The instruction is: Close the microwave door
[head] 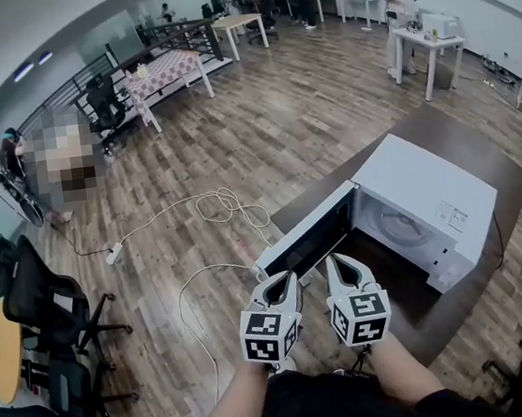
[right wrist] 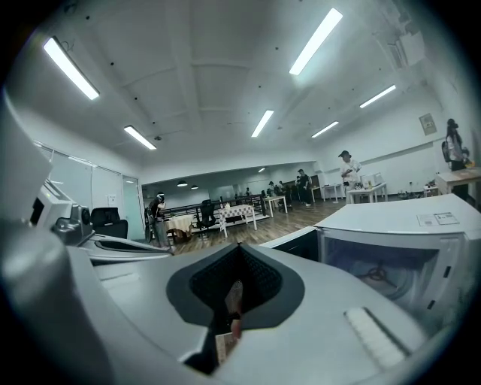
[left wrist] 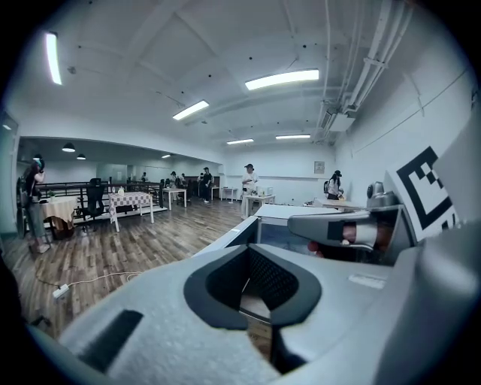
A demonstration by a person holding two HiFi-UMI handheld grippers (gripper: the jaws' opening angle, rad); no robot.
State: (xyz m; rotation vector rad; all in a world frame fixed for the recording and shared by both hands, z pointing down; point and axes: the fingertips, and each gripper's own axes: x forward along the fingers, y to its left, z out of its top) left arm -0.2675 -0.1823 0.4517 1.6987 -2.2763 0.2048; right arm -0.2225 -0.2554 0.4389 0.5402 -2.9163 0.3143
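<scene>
- The dark table [head: 455, 132] is carrying the white microwave [head: 429, 192], which is sitting toward the table's near-left corner with its cavity facing me.
- The microwave door [head: 307, 237] is hanging wide open, swung out to the left, and its free end is lying just beyond my two grippers.
- I am holding the left gripper [head: 292, 276] with its jaws pressed together on nothing, tips close to the door's free end.
- I am holding the right gripper [head: 336, 260] just beside it, jaws likewise together and empty, and pointing toward the space between door and cavity.
- As I am judging it, hard closed tips could be skidding off the smooth panel. A heavy shove could be sliding the whole oven across the table instead of latching the door.
- The right gripper seems to be sitting on the cavity side of the door, so a swinging door could be trapping it.
- I cannot tell whether either tip is touching the door, because the gripper bodies are covering that spot. The hinge and latch are not showing clearly either.
</scene>
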